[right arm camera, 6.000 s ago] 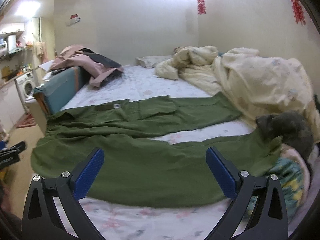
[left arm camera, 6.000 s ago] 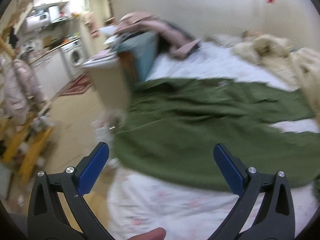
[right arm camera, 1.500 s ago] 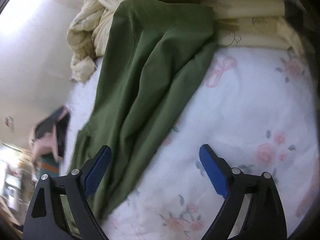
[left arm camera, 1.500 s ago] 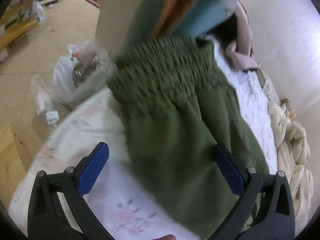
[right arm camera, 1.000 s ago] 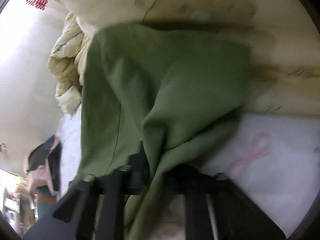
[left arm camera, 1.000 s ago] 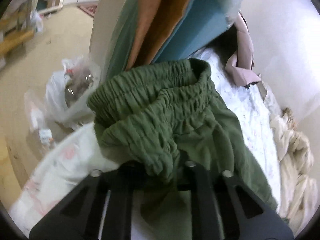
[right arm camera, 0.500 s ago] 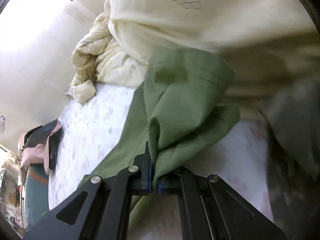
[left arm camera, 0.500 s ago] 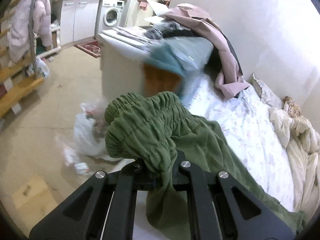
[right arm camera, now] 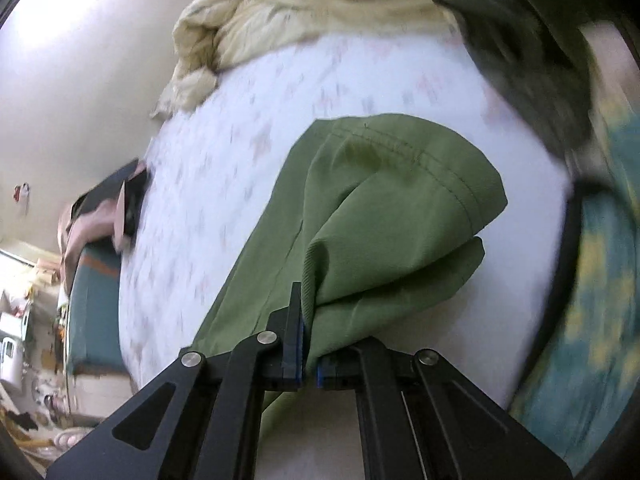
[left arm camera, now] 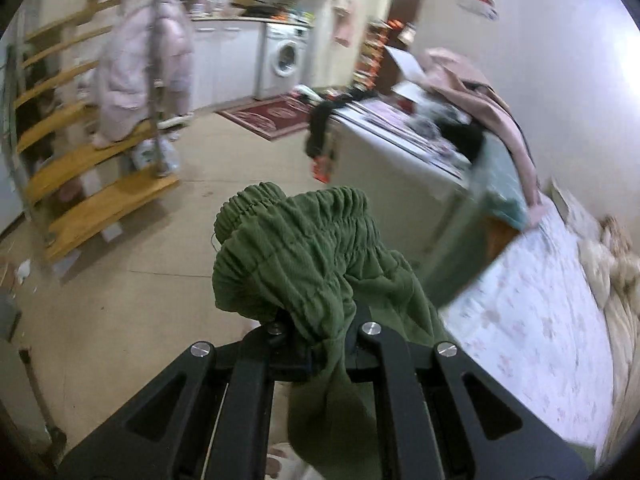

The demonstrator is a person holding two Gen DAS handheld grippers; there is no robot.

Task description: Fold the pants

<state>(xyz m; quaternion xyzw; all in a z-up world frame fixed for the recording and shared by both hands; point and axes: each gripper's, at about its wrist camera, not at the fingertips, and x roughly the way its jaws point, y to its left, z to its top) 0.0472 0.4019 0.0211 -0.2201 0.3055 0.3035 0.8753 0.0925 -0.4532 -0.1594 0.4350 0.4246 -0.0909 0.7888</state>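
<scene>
The green pants are held at both ends. My left gripper (left arm camera: 316, 354) is shut on the gathered elastic waistband (left arm camera: 296, 248), which bunches up above the jaws, lifted off the bed with the floor behind it. My right gripper (right arm camera: 309, 354) is shut on the hem end of a pant leg (right arm camera: 384, 208), raised over the white flowered bed sheet (right arm camera: 224, 152). The cloth between the two ends trails down out of both views.
The bed sheet (left arm camera: 540, 320) lies at right in the left wrist view, past a teal headboard (left arm camera: 492, 208) and a cluttered white cabinet (left arm camera: 400, 148). Wooden stairs (left arm camera: 80, 184) and a washing machine (left arm camera: 286, 56) stand across the floor. A cream duvet (right arm camera: 280, 12) and a dark blanket (right arm camera: 532, 48) lie at the bed's far side.
Both grippers closed on the pants about a second ago and have since lifted them. The left one has swung toward the room; the right one has pulled the hem away from the duvet.
</scene>
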